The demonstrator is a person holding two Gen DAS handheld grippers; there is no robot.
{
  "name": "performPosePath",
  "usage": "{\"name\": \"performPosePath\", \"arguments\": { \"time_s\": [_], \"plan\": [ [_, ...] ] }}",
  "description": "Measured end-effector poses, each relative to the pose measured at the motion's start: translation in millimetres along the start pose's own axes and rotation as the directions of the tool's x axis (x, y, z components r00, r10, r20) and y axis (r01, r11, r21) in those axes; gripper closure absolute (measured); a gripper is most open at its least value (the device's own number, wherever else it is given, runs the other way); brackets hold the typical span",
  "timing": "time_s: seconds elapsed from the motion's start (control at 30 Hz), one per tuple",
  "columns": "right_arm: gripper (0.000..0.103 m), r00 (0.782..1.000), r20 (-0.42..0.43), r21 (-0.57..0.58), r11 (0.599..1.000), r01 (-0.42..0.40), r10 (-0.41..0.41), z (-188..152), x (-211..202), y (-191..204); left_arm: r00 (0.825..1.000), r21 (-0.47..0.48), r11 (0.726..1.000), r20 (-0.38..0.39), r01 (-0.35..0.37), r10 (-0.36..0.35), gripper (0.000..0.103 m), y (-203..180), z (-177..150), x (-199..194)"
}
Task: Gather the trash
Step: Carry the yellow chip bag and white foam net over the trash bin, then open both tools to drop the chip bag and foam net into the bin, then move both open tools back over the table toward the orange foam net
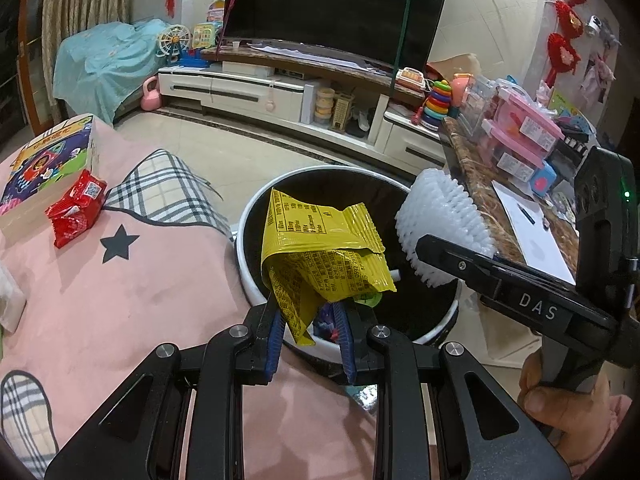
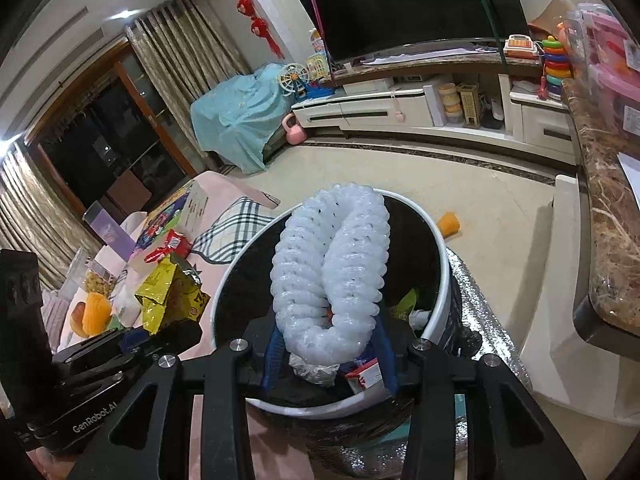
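Note:
My left gripper is shut on a crumpled yellow snack wrapper and holds it over the near rim of a round white-rimmed trash bin. My right gripper is shut on a white foam fruit net and holds it above the same bin. The net also shows in the left wrist view, at the bin's right side. The yellow wrapper shows in the right wrist view, left of the bin. Several bits of trash lie in the bin. A red snack packet lies on the pink cloth.
The pink cloth with plaid patches covers the surface left of the bin. A colourful box sits on it. A marble counter with pink containers stands right. A TV cabinet lines the far wall. An orange cup lies on the floor.

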State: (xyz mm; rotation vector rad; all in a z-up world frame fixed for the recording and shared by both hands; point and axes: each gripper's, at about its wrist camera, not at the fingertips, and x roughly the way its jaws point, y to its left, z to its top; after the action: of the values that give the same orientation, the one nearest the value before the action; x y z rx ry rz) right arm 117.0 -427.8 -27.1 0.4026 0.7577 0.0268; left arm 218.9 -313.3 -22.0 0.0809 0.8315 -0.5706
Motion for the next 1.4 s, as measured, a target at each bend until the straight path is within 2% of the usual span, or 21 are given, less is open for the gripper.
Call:
{"name": "performPosePath", "arguments": {
  "time_s": [0.43,0.63,0.77,0.87,0.9,0.93,1.1,1.4],
  "plan": [
    [0.061,0.999,-0.037,-0.008,1.0,0.009,-0.009,7.7,15.5,-1.9,0.999,0.021,1.0,-0.036,-0.011,0.012,0.081,-4.8,3.3,18.2],
    [0.061,0.998,-0.053,-0.007,1.0,0.014,-0.015,8.5,20.2,-5.8,0.999,0.024,1.0,-0.048,-0.012,0.013,0.078,-5.6,6.9,24.3],
    [0.06,0.998,-0.063,-0.002,1.0,0.022,-0.022,10.0,22.4,-8.4,0.999,0.026,1.0,-0.046,-0.015,0.016,0.072,-7.3,8.9,23.8],
    [0.052,0.998,-0.06,0.007,0.999,0.033,-0.032,12.0,22.0,-9.6,0.999,0.032,0.999,-0.041,-0.015,0.017,0.062,-7.4,9.0,21.2],
    [0.043,0.998,-0.061,0.01,0.999,0.033,-0.032,12.5,22.1,-10.3,0.999,0.033,0.999,-0.037,-0.016,0.017,0.06,-7.2,8.4,19.7],
    [0.04,0.998,-0.059,0.01,1.0,0.028,-0.027,12.8,22.0,-9.5,0.999,0.034,0.999,-0.036,-0.018,0.02,0.059,-7.1,8.2,18.8],
    [0.036,0.999,-0.038,0.013,0.999,0.034,-0.033,12.9,15.0,-5.5,0.999,0.02,0.999,-0.024,-0.027,0.027,0.048,-1.7,3.3,9.8],
    [0.03,1.0,0.012,0.017,1.0,0.016,-0.016,8.4,-4.1,6.9,1.0,-0.047,0.998,-0.011,-0.028,0.028,0.042,18.0,-19.0,-11.9]
  ]
}}
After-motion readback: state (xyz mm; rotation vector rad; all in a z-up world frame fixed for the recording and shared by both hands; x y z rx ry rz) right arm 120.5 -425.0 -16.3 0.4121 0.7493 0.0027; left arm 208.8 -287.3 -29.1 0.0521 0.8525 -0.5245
